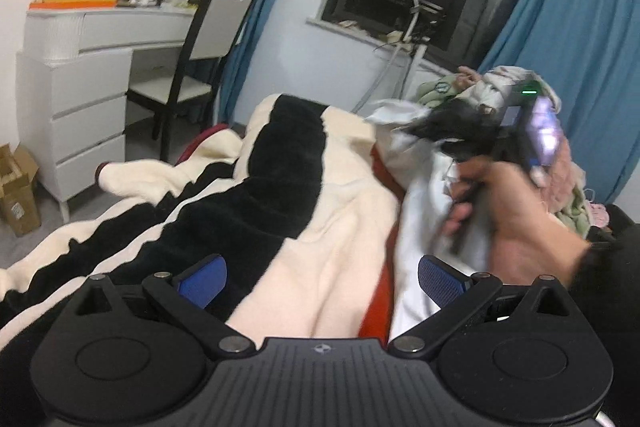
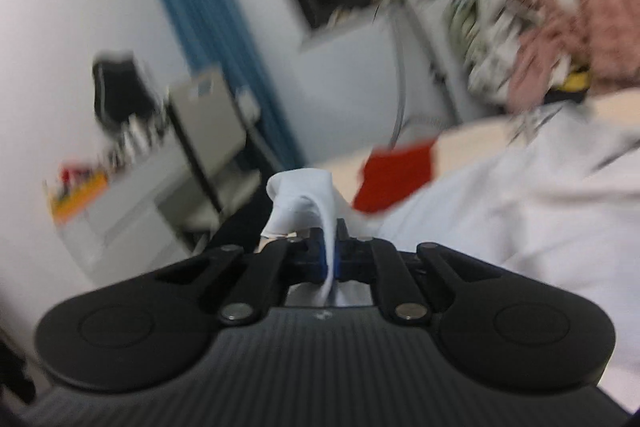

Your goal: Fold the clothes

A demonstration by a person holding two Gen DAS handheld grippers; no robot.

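No legible writing or brand marks in either view.

Left gripper (image 1: 322, 281): blue pads spread wide apart, holding nothing, hovering over the cream-and-black blanket (image 1: 280, 179) on the bed.

Right gripper (image 2: 329, 255): pads pressed together, clamped on a fold of the white garment (image 2: 520, 211); a curl of the fabric stands up above the pads. Seen from the left wrist, the person's hand (image 1: 516, 223) grips its handle.

White garment: thin, pale, crumpled, lying on the bed at the blanket's right, partly over a red cloth (image 2: 396, 175).

Clothes pile (image 2: 560, 7): pink, green and patterned items heaped behind the garment.
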